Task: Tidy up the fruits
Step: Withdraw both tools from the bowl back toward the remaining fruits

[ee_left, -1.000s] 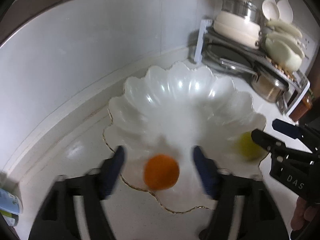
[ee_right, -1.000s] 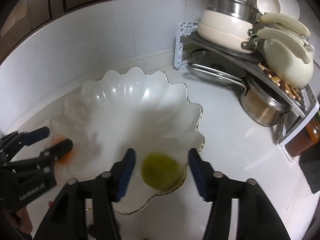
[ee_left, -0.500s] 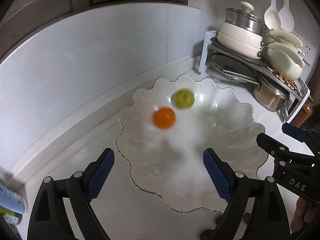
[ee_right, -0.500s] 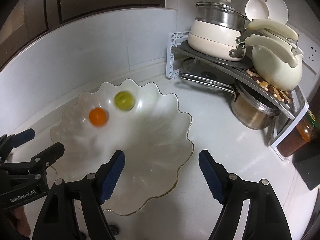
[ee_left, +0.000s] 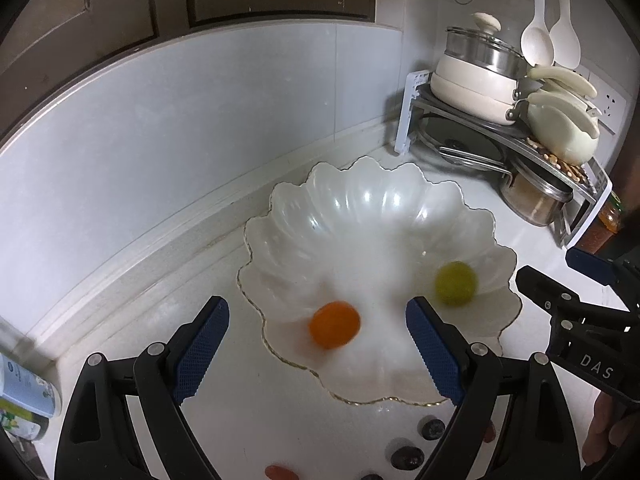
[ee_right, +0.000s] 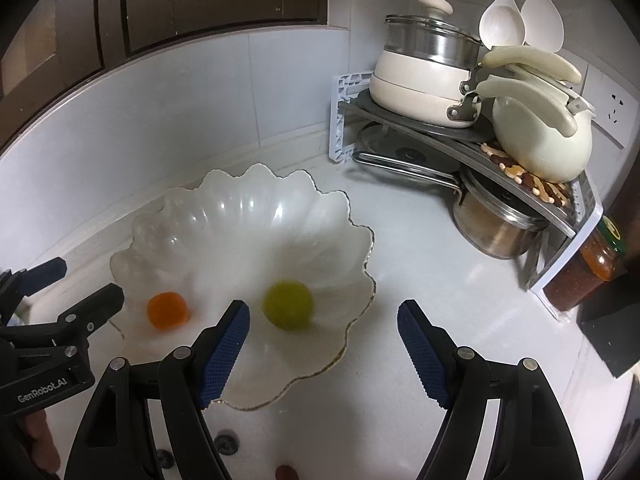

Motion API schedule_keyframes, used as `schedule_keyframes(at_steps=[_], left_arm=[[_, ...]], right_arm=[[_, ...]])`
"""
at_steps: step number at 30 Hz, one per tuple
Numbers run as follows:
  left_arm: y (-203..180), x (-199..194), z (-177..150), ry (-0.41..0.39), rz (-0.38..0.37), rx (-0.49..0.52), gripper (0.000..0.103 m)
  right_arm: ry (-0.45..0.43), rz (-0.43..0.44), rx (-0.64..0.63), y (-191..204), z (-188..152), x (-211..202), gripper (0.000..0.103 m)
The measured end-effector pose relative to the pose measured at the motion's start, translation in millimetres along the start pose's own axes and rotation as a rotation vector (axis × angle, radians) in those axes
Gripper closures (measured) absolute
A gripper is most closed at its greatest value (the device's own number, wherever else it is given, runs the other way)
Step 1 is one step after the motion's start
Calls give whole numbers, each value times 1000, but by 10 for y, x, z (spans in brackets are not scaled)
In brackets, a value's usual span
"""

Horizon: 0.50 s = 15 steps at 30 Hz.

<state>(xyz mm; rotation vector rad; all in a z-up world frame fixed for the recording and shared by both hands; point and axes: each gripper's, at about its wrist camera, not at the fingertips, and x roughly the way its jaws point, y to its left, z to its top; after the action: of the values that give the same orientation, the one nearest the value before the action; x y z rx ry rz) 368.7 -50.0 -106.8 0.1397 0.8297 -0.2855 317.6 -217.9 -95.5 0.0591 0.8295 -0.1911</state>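
Both grippers — left (ee_left: 316,344), right (ee_right: 323,344) — spread, empty. Orange (ee_left: 334,330) and lime (ee_right: 287,305): round, firm, roll-prone in bowl (ee_left: 360,216) — grip across middle.

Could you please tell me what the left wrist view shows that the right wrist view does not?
Only the left wrist view shows a labelled container at the left edge. Only the right wrist view shows the whole jar beside the rack. Both share the scalloped bowl, the orange fruit, the green fruit, and both open claws: the left claw and the right claw.
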Motion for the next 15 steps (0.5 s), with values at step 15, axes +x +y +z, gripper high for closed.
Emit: schedule_keyframes(at_steps=[15], left_arm=[[-82, -377, -178, -31, 44, -13, 12]], right_arm=[[-30, 37, -5, -55, -168, -291, 26]])
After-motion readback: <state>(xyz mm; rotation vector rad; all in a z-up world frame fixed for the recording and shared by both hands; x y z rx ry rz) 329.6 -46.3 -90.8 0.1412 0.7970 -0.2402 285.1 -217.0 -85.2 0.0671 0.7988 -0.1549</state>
